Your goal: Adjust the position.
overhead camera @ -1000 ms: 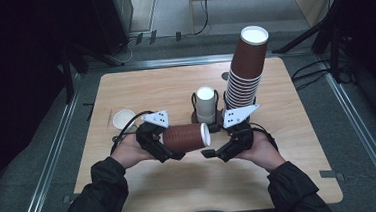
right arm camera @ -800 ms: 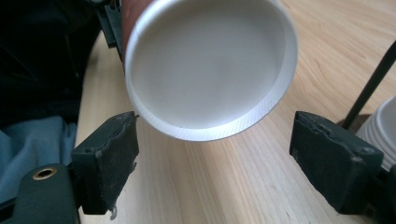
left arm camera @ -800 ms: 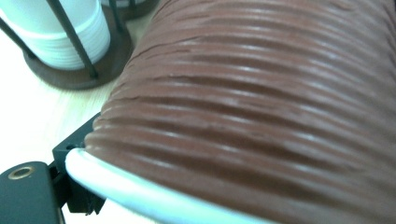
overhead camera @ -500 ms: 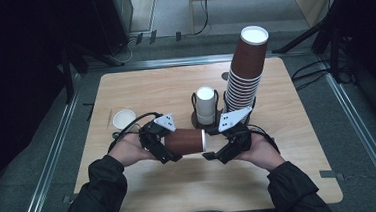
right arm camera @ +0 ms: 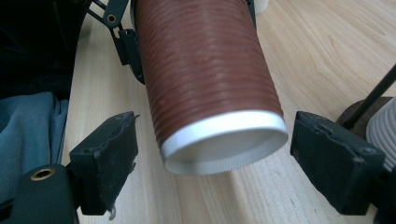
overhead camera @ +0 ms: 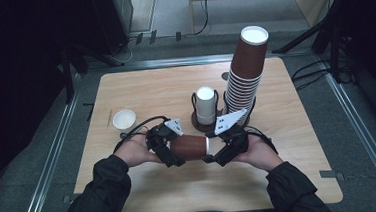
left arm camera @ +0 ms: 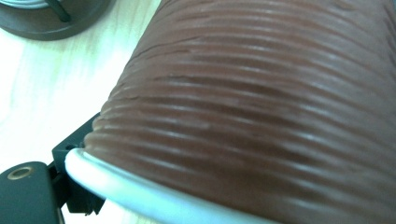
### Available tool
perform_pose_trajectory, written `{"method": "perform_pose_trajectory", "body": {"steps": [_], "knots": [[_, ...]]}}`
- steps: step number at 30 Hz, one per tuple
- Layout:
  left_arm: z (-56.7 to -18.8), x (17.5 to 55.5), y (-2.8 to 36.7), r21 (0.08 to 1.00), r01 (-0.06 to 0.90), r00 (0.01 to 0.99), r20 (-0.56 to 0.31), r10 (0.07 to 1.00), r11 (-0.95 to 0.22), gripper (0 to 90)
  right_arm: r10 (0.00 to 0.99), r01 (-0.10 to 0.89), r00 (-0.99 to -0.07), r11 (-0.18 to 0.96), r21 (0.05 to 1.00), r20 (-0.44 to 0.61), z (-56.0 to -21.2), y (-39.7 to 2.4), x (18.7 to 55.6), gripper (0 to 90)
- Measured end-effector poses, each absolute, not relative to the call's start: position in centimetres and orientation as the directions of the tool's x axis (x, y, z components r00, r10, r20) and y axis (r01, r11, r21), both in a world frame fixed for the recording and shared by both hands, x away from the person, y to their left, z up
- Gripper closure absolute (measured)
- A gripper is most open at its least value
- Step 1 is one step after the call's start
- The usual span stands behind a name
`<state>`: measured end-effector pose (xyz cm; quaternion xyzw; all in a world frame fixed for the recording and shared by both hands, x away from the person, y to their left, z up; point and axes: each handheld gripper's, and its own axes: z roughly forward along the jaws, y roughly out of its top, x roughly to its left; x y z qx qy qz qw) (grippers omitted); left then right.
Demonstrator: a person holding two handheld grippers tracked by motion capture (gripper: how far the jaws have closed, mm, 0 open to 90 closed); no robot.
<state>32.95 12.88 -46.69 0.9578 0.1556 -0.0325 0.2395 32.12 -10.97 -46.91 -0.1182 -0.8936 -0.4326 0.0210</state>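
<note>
1 cup (overhead camera: 189, 147) is lifted out, the hand-over is halfway.

The left hand-held gripper (overhead camera: 168, 148) pinches the brown ribbed cup, which lies on its side just above the tabletop (overhead camera: 298, 128), between the 2 hands; in the left gripper view its white rim (left arm camera: 140, 196) sits against a black jaw. The right hand-held gripper (right arm camera: 212, 163) is spread wide, with 1 jaw on each side of the cup's white end (right arm camera: 224, 144) and no pad touching it, so I judge the second grip is not yet made. Behind them stand a tall stack (overhead camera: 244, 77) of the same cups, a white cup (overhead camera: 206, 104) in a dark holder (overhead camera: 199, 121), and a small white cup (overhead camera: 124, 119) at the left. What is left, as I judge: the right jaws must close, and the cup must get its place.
</note>
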Motion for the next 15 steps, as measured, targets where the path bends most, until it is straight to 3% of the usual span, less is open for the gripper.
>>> {"method": "perform_pose_trajectory", "body": {"steps": [15], "knots": [[-46.9, 32.3, 11.3, 0.433, 0.269, 0.963, -0.133, 0.234, -0.860, 6.6, 0.148, 0.194, -0.981, 0.652, 0.734, 0.127, -47.8, -9.0, 31.7, 15.5]]}}
